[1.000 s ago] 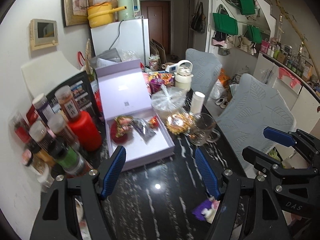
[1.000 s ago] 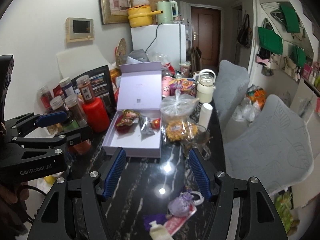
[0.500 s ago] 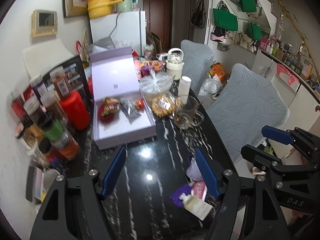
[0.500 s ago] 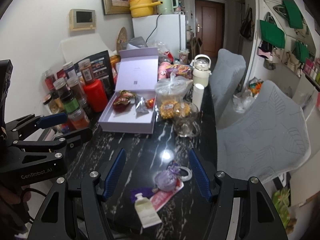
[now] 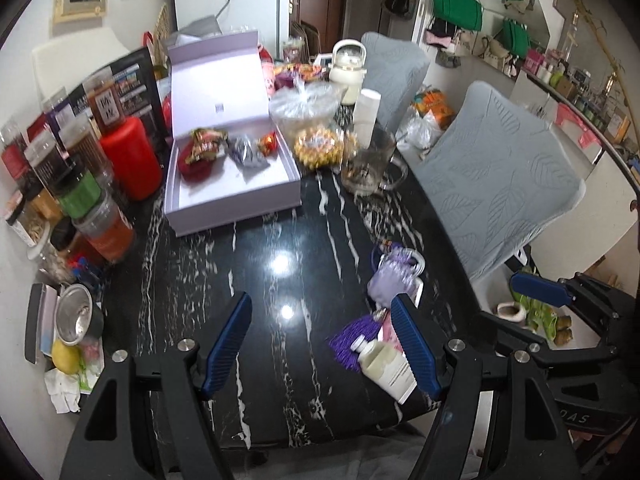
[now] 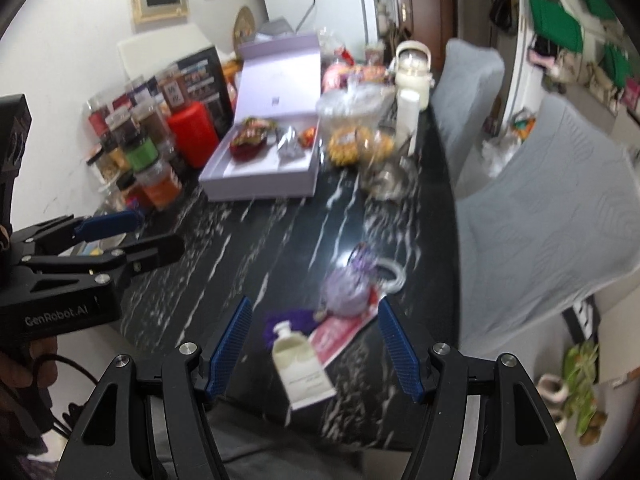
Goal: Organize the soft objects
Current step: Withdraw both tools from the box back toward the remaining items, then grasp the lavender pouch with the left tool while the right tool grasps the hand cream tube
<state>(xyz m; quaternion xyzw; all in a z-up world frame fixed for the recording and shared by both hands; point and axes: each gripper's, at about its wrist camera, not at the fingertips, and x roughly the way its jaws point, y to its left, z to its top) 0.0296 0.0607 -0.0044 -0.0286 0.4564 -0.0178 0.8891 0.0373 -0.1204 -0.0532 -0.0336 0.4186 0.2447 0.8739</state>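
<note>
- Black marble table (image 5: 280,240) crowds with jars and an open box (image 5: 232,196)
- We hold both grippers, left (image 5: 320,344) and right (image 6: 316,352), spread and empty
- Our lilac pouch (image 6: 346,290) lies near the table's front edge, beside a tube (image 6: 302,376)

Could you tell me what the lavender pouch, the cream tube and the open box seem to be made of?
Lavender pouch: soft sheer fabric, probably organza, gathered into folds. Cream tube: looks like smooth matte plastic with a flat crimped end. Open box: apparently rigid lilac cardboard, matte, with crisp straight walls.
</note>
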